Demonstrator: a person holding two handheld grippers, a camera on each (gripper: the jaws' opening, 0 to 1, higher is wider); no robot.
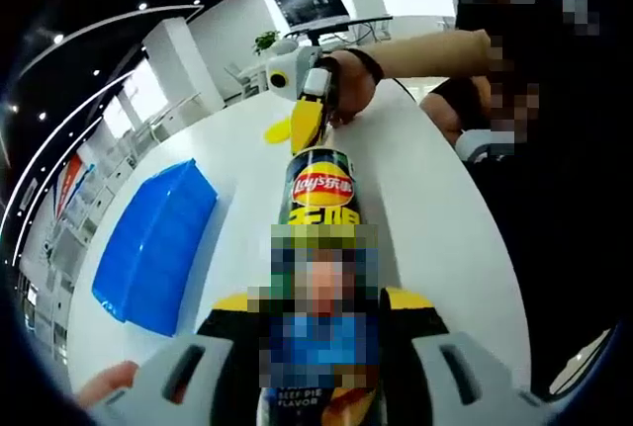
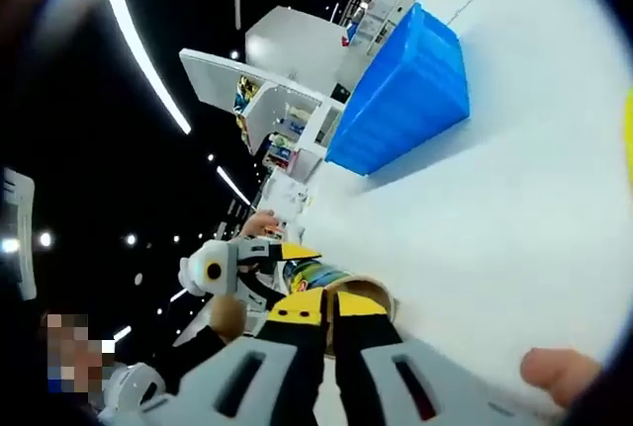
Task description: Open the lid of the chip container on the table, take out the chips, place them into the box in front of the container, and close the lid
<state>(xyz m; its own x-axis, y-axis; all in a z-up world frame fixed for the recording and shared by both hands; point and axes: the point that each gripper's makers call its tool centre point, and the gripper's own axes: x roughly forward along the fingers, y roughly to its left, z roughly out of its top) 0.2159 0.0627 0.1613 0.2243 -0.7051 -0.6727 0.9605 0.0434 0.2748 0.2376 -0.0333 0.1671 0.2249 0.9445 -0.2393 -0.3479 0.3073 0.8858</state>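
Left gripper view looks along a white round-edged table [image 1: 415, 199] in a bright open room with white columns, ceiling light strips, a dark wall screen [image 1: 309, 1] and a potted plant [image 1: 265, 41] at the far side. The left gripper [image 1: 321, 312] has its yellow-and-black jaws clamped on either side of the chip container [image 1: 318, 199], a black and yellow can that lies along the view with its far end toward the right gripper [image 1: 309, 120]. That gripper meets the can's far end; a person's hand [image 1: 351, 80] holds it. The blue box [image 1: 153, 243] sits on the table beside the can, apart from it. In the right gripper view, the right gripper [image 2: 331, 312] has its jaws drawn close together at the can's open rim [image 2: 361, 293]; whether they pinch anything I cannot tell. The left gripper [image 2: 242, 263] holds the can's body [image 2: 312, 273], and the blue box [image 2: 406, 90] stands farther off on the white surface [image 2: 495, 218].
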